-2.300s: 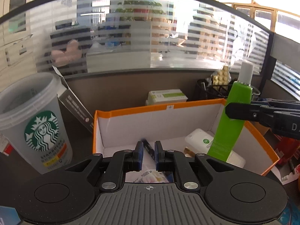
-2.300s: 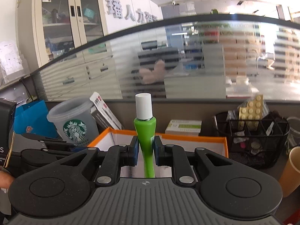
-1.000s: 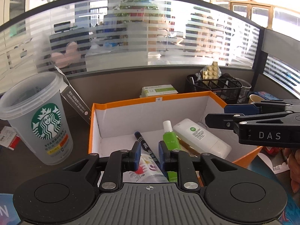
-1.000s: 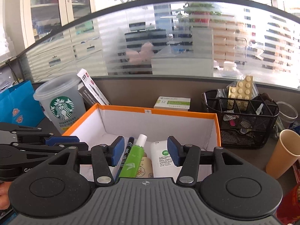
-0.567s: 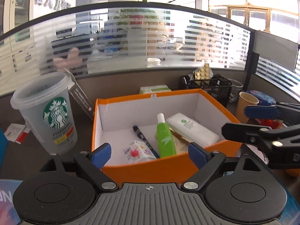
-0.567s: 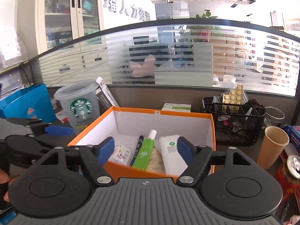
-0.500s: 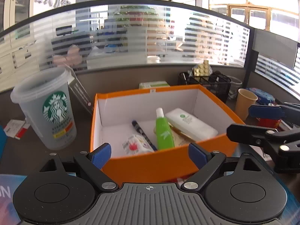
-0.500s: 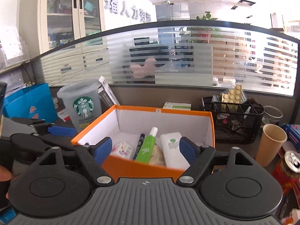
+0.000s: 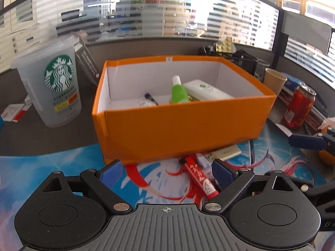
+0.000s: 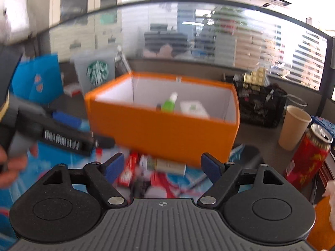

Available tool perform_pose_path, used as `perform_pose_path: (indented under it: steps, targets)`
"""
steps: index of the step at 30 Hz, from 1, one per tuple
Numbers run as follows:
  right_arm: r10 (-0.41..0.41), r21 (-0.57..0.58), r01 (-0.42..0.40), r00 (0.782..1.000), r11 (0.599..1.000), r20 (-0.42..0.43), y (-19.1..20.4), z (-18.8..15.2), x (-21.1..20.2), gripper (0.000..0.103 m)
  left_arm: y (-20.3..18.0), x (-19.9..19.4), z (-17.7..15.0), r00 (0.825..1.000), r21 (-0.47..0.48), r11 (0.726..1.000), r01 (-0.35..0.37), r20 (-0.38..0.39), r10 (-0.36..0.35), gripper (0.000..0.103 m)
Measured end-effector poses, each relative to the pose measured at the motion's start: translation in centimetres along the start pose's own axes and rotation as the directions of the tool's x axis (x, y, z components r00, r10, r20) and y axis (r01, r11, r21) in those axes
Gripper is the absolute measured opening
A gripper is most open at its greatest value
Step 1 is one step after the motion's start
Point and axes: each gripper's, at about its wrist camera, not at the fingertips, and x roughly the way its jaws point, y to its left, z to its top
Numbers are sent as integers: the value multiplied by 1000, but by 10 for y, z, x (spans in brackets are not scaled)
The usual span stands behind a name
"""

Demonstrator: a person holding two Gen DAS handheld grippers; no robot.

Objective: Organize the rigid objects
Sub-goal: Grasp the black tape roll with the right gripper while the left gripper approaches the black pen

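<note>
An orange box [image 9: 182, 123] stands on the desk and holds a green bottle [image 9: 179, 93], a white bottle [image 9: 206, 91] and a dark pen [image 9: 150, 98]. It also shows in the right wrist view [image 10: 163, 129], blurred. A red packet [image 9: 199, 176] and small flat boxes [image 9: 222, 153] lie on the mat in front of the box. My left gripper [image 9: 166, 170] is open and empty above the mat, short of the box. My right gripper [image 10: 163, 165] is open and empty above the same packets [image 10: 159, 164].
A Starbucks cup [image 9: 52, 83] stands left of the box. A paper cup [image 9: 273, 81], a red can [image 9: 299, 105] and a black mesh organizer [image 9: 230, 56] stand to the right. A blue bag [image 10: 36, 77] is at the far left.
Both grippers have pulled back and lowered from the box and stay open. The packets in front of the box have come into view.
</note>
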Motion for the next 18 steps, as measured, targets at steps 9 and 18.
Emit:
perform_pose_path:
  steps: [9,18]
  targets:
    - [34,7,-33,997,999,-75,6,-39,14,59,0,17,-14,999,-8,1000,-11,-52,10,94]
    - [95,79,-89,993,993,-74,-11,-48,13,41,-12,27,-21,996,8,1000,-1,-85,2,94]
